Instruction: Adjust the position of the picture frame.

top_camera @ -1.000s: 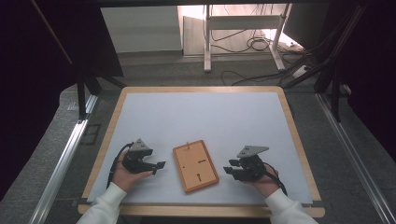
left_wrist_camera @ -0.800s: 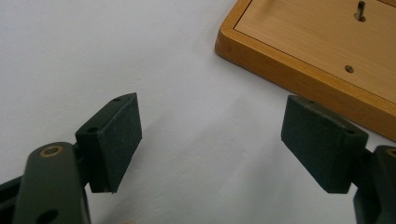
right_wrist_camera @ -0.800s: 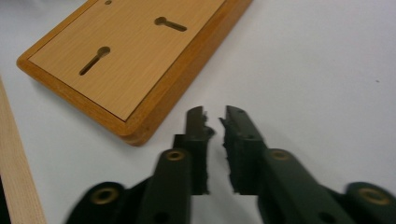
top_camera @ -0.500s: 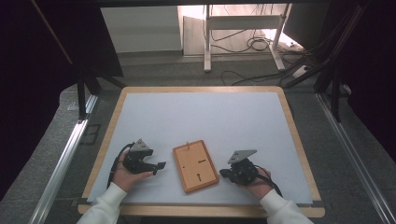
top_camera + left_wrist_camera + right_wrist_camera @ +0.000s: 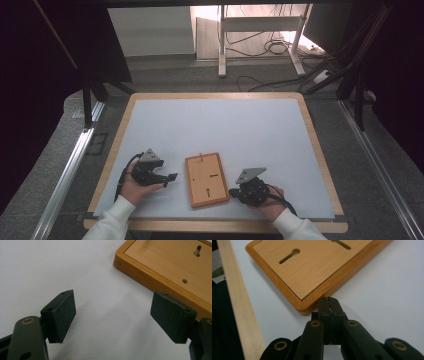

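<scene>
The bench (image 5: 220, 125), a pale sheet inside a wooden rim, carries one thing: a flat wooden board (image 5: 206, 179) with keyhole slots, lying near the 6 o'clock edge, roughly midway between the two hands.

The left claw (image 5: 170, 177) sits at the board's 9 o'clock, jaws wide apart and holding nothing; in the left gripper view the board's long edge (image 5: 155, 282) lies just beyond the right-hand pad (image 5: 172, 315). The right claw (image 5: 233, 191) is at the board's 4 o'clock corner, jaws pressed together on nothing, tip right at that rounded corner (image 5: 308, 307); whether it actually touches the wood is hard to say from this angle.

The likely risk: a shut tip pushing on one corner will probably spin the board rather than slide it straight, and the near rim (image 5: 239, 315) is close, so the board could ride onto it or off the 6 o'clock side. The tip might also slip under or past the rounded corner.

Open room lies toward 12 o'clock, where the sheet is bare; the 6 o'clock strip is tight.
</scene>
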Tool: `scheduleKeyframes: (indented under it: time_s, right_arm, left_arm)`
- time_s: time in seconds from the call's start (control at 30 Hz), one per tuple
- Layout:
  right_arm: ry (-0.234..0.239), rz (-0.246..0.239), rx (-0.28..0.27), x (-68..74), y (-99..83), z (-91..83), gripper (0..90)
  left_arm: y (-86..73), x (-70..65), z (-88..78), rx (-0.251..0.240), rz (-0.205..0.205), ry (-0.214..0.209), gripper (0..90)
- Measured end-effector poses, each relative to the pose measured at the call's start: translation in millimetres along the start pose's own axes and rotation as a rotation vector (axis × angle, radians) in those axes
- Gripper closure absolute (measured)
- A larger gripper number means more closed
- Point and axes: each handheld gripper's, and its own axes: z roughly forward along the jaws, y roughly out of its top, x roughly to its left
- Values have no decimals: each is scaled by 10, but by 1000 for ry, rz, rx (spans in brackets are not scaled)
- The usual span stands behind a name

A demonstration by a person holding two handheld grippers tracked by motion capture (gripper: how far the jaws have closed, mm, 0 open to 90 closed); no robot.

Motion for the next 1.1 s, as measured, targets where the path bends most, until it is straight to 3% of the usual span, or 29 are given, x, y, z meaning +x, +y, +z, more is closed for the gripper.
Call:
scheduleKeyframes:
  time_s: [0.23,0.53,0.83,1.1]
  right_arm:
    - [23,-39,-8,172,85,116,899]
    - [30,-46,-37,161,92,80,899]
    - [-52,41,-149,-161,-50,-345,899]
    - [-122,114,-172,-362,-318,-558,887]
  left_arm:
    - [-1,-2,1,2,2,-1,203]
    - [-1,7,-18,-1,9,-1,203]
    - [-2,-1,-22,-10,8,3,203]
    - [2,-2,-10,-9,8,7,204]
